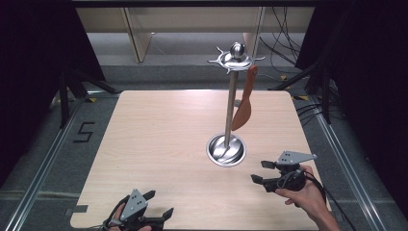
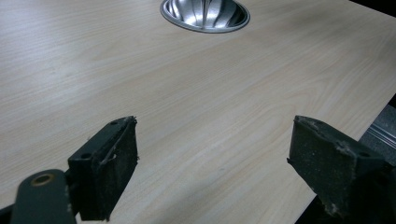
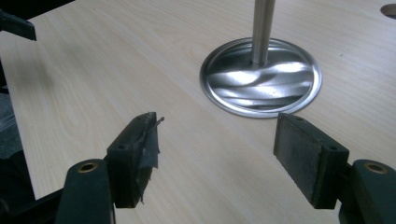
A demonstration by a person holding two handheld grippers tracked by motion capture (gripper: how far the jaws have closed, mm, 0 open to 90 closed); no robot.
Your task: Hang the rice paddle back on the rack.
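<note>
A steel utensil stand (image 1: 231,96) rises from its round ribbed base (image 1: 226,149) on the wooden table (image 1: 159,139). An orange spatula (image 1: 244,103) hangs from a hook of the stand's top ring (image 1: 235,58). My right gripper (image 1: 262,171) is held by a hand at the front right, jaws open and empty, just right of the base (image 3: 261,84). My left gripper (image 1: 159,204) rests at the table's front edge, open with nothing between its pads; the base (image 2: 204,14) lies far ahead of it.
The table's right edge (image 2: 373,116) runs close beside the left gripper's jaw. Dark curtains, tripod legs (image 1: 65,96) and cables (image 1: 284,43) surround the table. Bare wood stretches across the left half.
</note>
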